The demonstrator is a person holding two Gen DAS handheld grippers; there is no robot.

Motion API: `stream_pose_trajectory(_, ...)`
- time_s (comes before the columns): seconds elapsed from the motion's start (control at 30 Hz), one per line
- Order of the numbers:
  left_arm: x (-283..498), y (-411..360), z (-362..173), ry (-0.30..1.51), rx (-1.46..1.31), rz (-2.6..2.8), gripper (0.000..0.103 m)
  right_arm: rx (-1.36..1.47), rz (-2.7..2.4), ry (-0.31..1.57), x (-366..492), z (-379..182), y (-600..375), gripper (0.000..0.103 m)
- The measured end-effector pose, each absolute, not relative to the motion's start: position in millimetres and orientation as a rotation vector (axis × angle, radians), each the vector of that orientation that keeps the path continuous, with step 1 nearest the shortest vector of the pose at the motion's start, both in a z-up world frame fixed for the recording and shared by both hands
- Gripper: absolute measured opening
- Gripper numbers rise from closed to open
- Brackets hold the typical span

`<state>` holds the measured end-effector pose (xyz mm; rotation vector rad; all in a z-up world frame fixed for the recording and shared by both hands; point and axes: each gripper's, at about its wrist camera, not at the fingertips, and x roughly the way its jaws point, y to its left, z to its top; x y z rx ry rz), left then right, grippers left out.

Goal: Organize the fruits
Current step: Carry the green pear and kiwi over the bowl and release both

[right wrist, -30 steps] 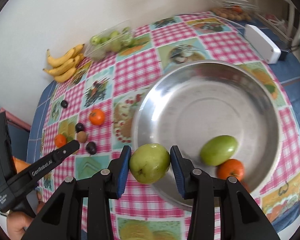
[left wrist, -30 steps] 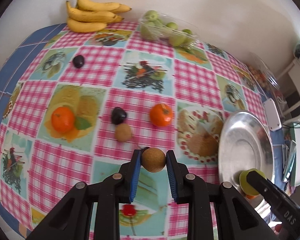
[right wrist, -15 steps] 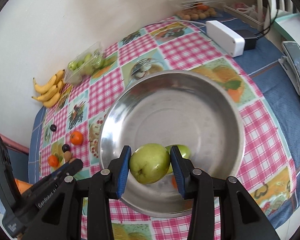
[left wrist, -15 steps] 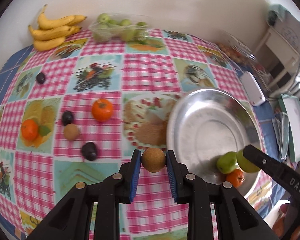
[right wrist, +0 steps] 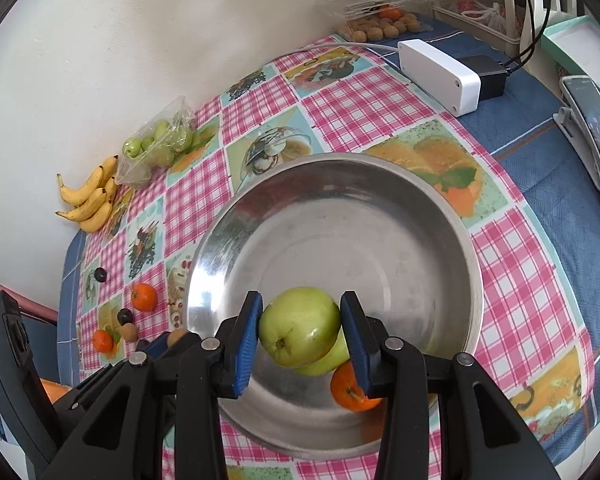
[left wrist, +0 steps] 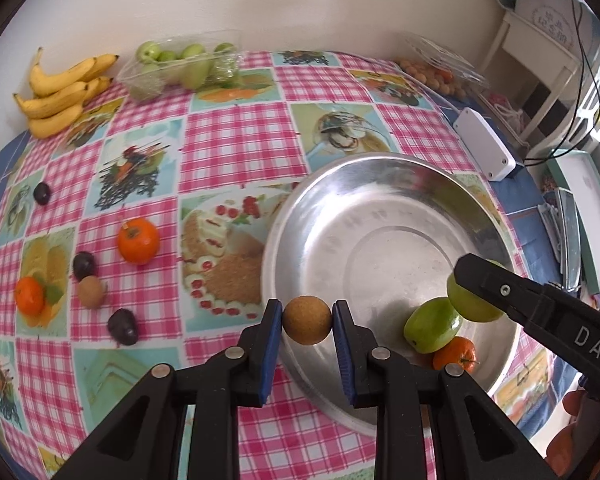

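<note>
My left gripper is shut on a small round brown fruit, held over the near-left rim of the steel bowl. My right gripper is shut on a green apple above the bowl; in the left wrist view that apple shows under a black finger. Inside the bowl lie another green apple and an orange tangerine. On the cloth to the left lie two tangerines, a brown fruit and three dark plums.
Bananas and a clear tray of green fruit sit by the far wall. A clear box of small brown fruit, a white box and a black plug stand at the back right. The table edge runs close below the bowl.
Both grippers have shifted rightward over the table; the brown fruit now hangs at the bowl's rim and the held apple is over the bowl above the fruit inside. Both grips are unchanged.
</note>
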<state>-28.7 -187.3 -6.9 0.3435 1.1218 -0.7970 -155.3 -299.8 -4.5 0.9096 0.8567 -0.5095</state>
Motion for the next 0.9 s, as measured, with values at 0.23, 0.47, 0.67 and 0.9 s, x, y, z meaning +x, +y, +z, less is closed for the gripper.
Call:
stream_pose_trajectory(0.23, -26, -206, -21, 1.135, 0.374, -0.806, 0.028, 0.901, -0.517, 0.881, -143, -15, -312, 0.042)
stream_pose_trajectory(0.47, -22, -215, -33, 1.159, 0.381, -0.805, 0.028, 0.907, -0.529, 0.906, -135, -27, -319, 0.042)
stream_pose_trajectory(0.67, -21, -216, -34, 1.171, 0.362, -0.802, 0.028, 0.902, -0.539, 0.917, -132, -29, -318, 0.043)
stream_pose_trajectory(0.9, -16, -207, -22, 1.177, 0.320, -0.805, 0.042, 0.875, -0.548, 0.886, -136, -14, -319, 0.044)
